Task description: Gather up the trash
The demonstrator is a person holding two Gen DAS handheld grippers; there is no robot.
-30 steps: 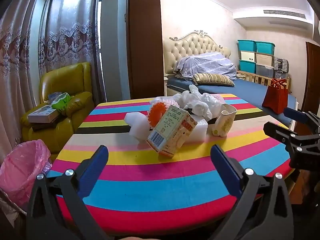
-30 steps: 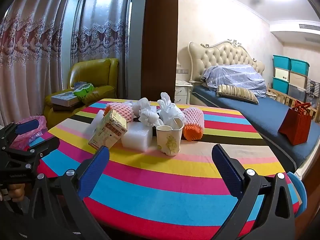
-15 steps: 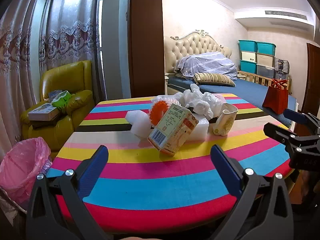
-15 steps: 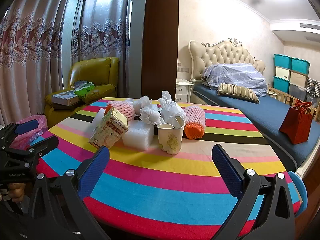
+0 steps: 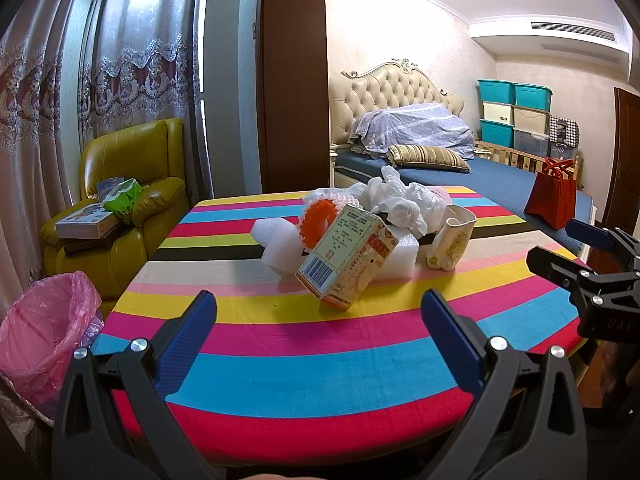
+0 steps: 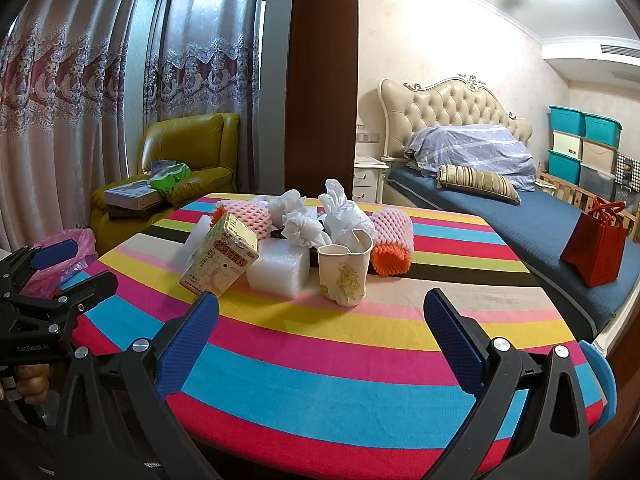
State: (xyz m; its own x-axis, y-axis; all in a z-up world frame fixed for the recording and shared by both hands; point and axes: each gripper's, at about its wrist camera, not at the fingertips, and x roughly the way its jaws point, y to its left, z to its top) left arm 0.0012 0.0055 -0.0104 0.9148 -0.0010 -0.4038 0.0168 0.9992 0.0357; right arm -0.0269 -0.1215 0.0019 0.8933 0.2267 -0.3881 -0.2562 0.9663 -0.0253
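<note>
While the trash lies heaped mid-table [image 5: 320, 360], both tools wait at the near edge, nothing collected yet. The left gripper [image 5: 318, 322] and right gripper [image 6: 320, 322] each have their jaws spread wide and empty, apparently ready for a first pick. The carton [image 5: 347, 256] leans tilted against a foam block [image 6: 278, 266]; a crumpled paper cup [image 6: 346, 274] stands just beside the block, with plastic bags [image 6: 340, 216] and fruit netting [image 6: 392, 240] behind. The pink-lined bin [image 5: 44, 336] sits on the floor off the table's left side, nearest the left gripper, which likely suits that hand for drop-offs.
</note>
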